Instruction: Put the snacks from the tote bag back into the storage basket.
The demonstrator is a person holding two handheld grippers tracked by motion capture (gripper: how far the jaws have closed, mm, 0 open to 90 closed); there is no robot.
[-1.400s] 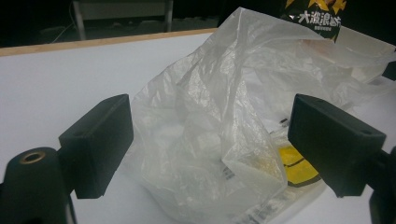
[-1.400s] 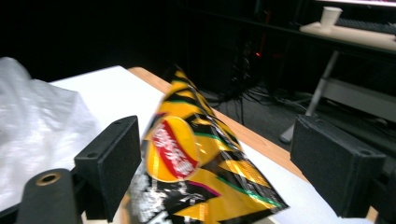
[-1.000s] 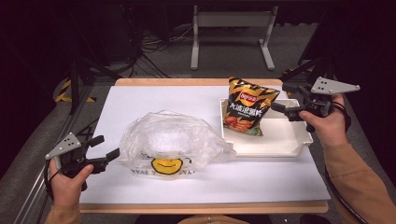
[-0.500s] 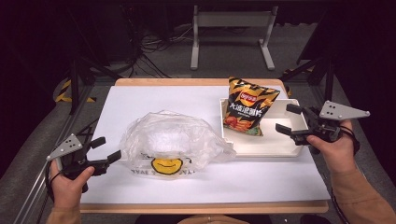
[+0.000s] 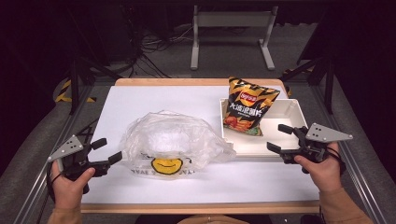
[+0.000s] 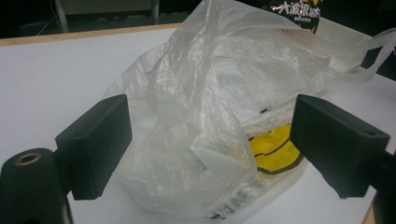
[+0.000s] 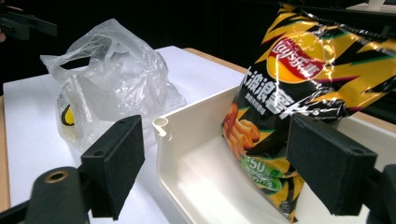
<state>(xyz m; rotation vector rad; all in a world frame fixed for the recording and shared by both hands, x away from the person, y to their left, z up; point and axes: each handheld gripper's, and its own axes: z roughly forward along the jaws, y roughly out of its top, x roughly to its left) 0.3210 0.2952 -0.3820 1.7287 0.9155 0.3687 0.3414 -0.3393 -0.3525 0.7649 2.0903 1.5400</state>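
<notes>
Dropped lower and pulled back toward the table's near edge, that right gripper [image 5: 280, 138] — a second ago sat up beside the chip bag's top, now parked just off the near right corner of the white tray [image 5: 289, 108], jaws spread, nothing between them. Left gripper [image 5: 107, 150] barely budged, jaws apart too, plastic bag [image 5: 175, 140] just ahead of its tips and untouched. Looks like lining up for a grab, so hardly started: chips not yet out of the tray, bag not yet opened.

Left gripper view: crumpled clear bag dead ahead between the two released pads [image 6: 100, 142], yellow smiley print low on the right, some dark lettering along the bottom edge, too creased to read.

Right gripper view: Lay's chip bag [image 7: 299, 107] leaning upright inside the tray, ahead and slightly right of the open jaws. Red-and-yellow Lay's logo up top, big white Chinese characters under it, green band reading "50%" near the bottom. Plastic bag further off to the left.
</notes>
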